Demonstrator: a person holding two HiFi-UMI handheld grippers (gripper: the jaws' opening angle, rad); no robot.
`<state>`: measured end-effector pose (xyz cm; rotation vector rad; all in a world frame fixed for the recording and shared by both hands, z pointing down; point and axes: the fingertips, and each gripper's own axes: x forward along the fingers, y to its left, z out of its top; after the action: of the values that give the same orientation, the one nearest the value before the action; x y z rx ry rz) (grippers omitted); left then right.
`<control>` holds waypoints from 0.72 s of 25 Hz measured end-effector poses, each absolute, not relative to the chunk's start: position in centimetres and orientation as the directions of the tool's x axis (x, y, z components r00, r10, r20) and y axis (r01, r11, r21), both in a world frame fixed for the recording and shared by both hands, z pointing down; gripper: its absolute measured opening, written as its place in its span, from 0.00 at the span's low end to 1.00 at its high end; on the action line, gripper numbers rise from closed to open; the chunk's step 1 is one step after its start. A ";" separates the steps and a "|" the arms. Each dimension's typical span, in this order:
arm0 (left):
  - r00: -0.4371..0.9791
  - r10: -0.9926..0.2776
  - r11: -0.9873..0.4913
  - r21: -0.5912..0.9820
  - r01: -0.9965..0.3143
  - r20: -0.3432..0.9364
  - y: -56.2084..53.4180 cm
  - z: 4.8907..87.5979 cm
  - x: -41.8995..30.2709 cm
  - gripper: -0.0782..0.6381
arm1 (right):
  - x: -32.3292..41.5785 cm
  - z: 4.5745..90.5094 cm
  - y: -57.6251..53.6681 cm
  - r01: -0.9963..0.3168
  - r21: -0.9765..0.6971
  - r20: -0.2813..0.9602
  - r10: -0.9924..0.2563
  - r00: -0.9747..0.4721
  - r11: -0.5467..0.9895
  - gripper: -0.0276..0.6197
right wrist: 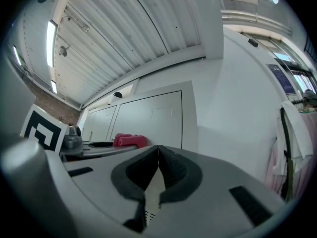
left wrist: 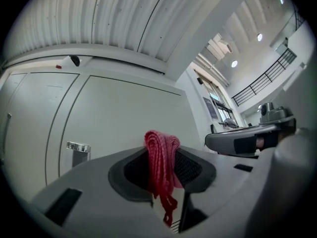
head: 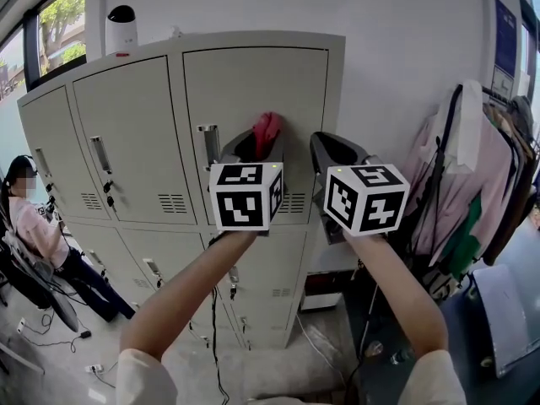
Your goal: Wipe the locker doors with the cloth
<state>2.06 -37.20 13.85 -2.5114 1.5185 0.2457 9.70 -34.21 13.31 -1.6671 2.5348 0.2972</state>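
Note:
A beige bank of lockers (head: 135,133) stands against the white wall. My left gripper (head: 258,144) is shut on a folded red cloth (head: 267,131), held up in front of the top right locker door (head: 253,99), right of its metal handle (head: 208,144). In the left gripper view the cloth (left wrist: 161,155) sticks up between the jaws, close to the door (left wrist: 129,118); whether it touches the door I cannot tell. My right gripper (head: 331,148) hovers beside it at the locker's right edge, shut on nothing, jaws closed together (right wrist: 157,155).
A person (head: 38,226) sits at the left by the lower lockers. Clothes (head: 472,184) hang on a rack at the right. A white device (head: 121,29) stands on top of the lockers. Cables (head: 51,336) lie on the floor.

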 end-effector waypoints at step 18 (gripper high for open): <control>0.603 -0.776 -0.600 -0.081 -0.796 -0.184 -36.7 15.9 11.3 0.28 | 16.1 15.4 -34.1 -0.958 0.086 -0.148 -0.948 -0.283 0.272 0.05</control>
<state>11.34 -36.72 15.87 -2.6719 1.3198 0.1934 16.05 -34.10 15.37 -1.8398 2.4516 0.2434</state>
